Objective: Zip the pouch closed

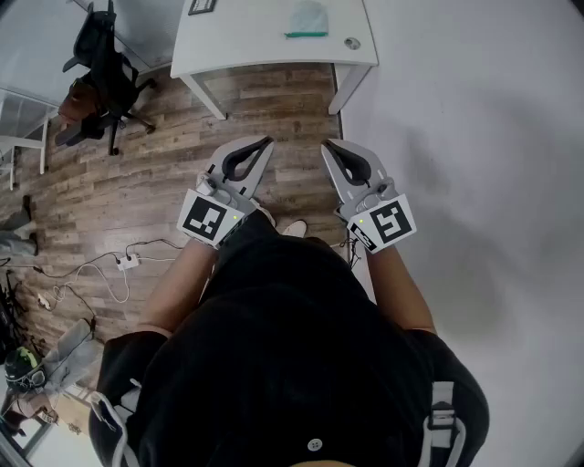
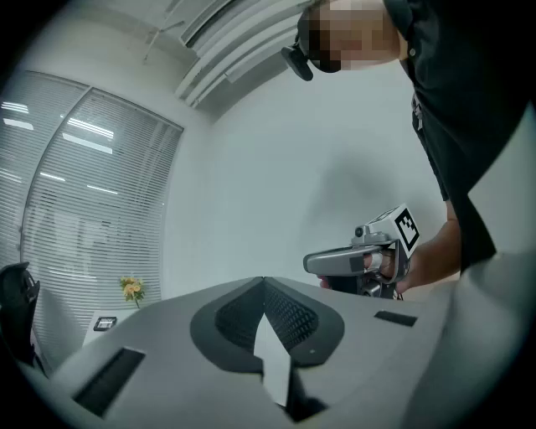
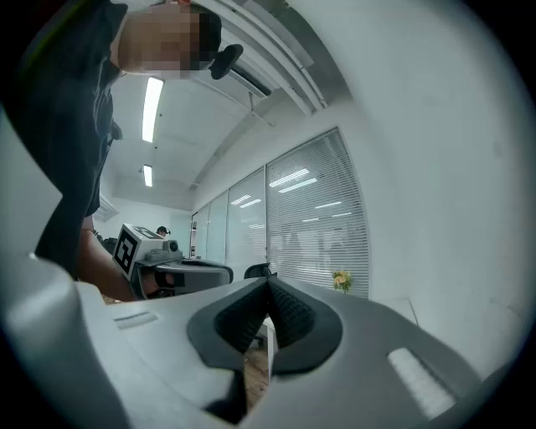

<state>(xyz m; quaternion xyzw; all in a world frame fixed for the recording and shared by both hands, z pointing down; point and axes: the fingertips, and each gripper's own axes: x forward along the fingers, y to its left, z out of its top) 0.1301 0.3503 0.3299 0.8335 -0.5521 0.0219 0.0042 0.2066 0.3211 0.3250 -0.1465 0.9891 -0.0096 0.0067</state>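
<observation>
Stands on wood floor (image 1: pixel 137 201) before white bench (image 1: pixel 274 46). Holds left gripper (image 1: pixel 268 142) and right gripper (image 1: pixel 328 145) level, side by side, jaws together, empty. Has teal pouch (image 1: pixel 306 20) lying on bench, well apart from both.

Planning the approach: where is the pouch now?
Head view, top centre: the pouch lies on the white table, just left of a small round object.

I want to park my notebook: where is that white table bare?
The white table is bare along its near edge and between the dark device at its far edge and the translucent pouch. Its right corner is tighter: a small round object sits beside the pouch. The floor at left is crowded with an office chair and cables.
</observation>
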